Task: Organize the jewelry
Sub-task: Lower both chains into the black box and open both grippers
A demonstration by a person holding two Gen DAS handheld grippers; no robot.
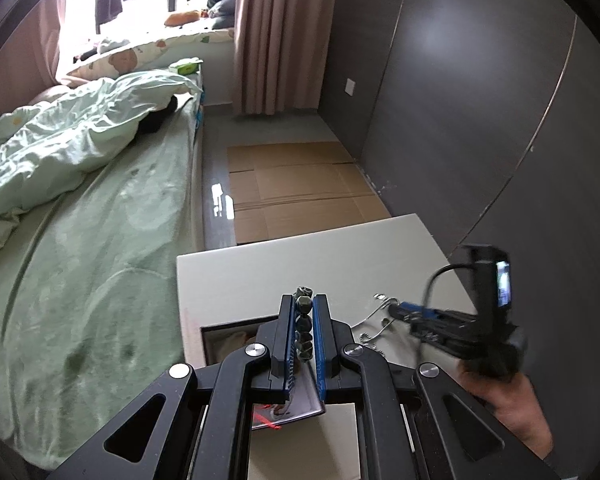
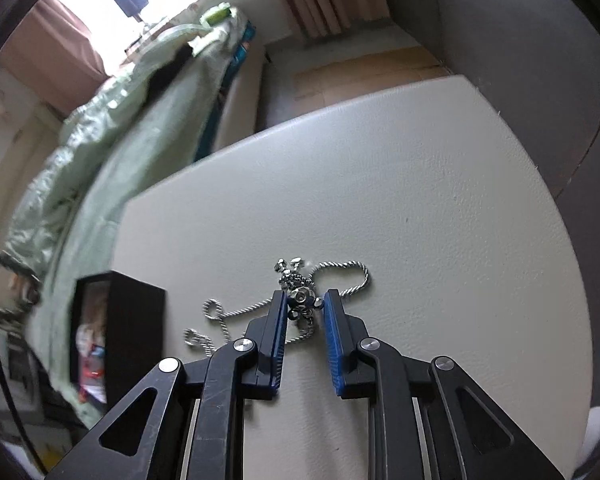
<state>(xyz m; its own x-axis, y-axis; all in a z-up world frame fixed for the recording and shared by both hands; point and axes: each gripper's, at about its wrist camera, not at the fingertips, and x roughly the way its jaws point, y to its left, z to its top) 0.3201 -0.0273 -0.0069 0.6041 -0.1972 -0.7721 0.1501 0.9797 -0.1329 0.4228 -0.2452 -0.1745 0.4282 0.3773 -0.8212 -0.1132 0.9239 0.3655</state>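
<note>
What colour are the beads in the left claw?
Dark grey-green beads, clearest in the left wrist view.

Two black two-finger grippers with blue pads: the left gripper (image 1: 304, 306) and the right gripper (image 2: 305, 300). One string of dark green faceted stone beads (image 1: 303, 326). One silver twisted-rope chain necklace (image 2: 350, 276) carrying one silver faceted pendant (image 2: 302, 298). One cream-white tabletop (image 2: 420, 208). One open black box (image 2: 134, 320).

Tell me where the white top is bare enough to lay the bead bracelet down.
Bare: the far half of the white top, beyond the silver necklace, and its right side toward the dark wardrobe. Crowded: the near-left, around the necklace chain and the black box.
</note>
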